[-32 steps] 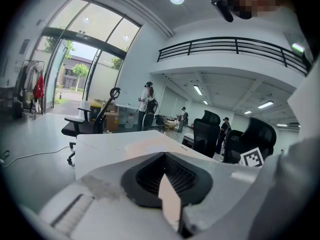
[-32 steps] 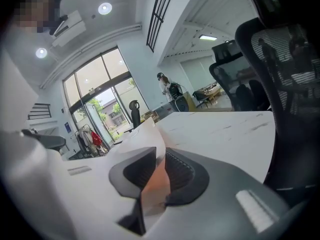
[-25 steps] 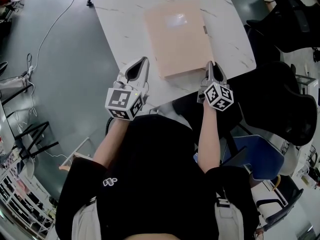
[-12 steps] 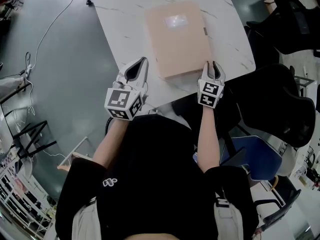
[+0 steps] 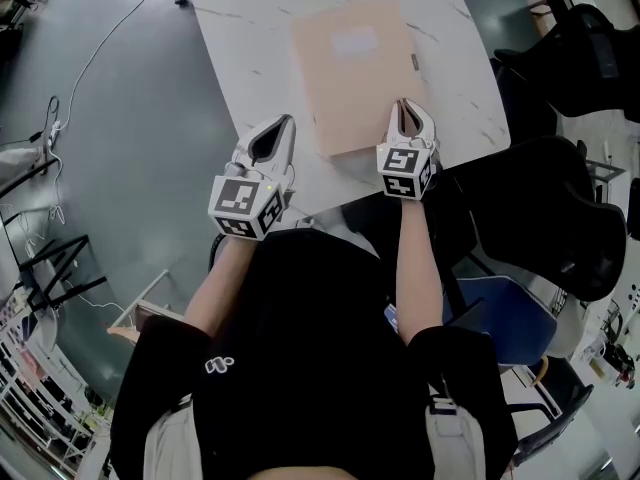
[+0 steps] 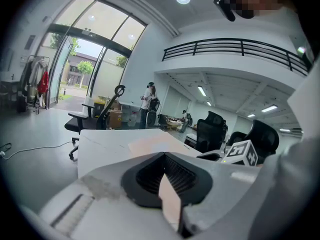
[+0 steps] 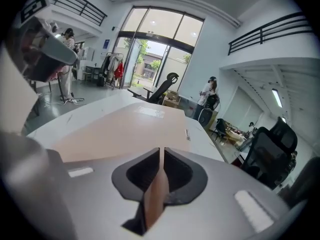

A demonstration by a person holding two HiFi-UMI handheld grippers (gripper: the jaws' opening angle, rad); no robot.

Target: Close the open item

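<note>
A flat pale pink folder (image 5: 355,68) lies on the white marble table (image 5: 250,58) with its cover down flat; the right gripper view looks along it (image 7: 125,126). My right gripper (image 5: 405,105) hovers over the folder's near right corner. Its jaws are closing and nearly meet, with nothing between them (image 7: 161,151). My left gripper (image 5: 283,123) rests by the table's near edge, left of the folder, shut and empty (image 6: 165,156). The left gripper view shows the folder (image 6: 150,145) ahead and the right gripper's marker cube (image 6: 242,154) off to the right.
A small grey strip (image 5: 414,61) lies on the table just right of the folder. Black office chairs (image 5: 560,198) crowd the table's right side, with a blue seat (image 5: 510,313) lower down. A cable (image 5: 100,58) runs over the grey floor at the left.
My right gripper has moved left and forward, from beside the folder to over its near right corner, and its jaws have come together. The left gripper has stayed put.
</note>
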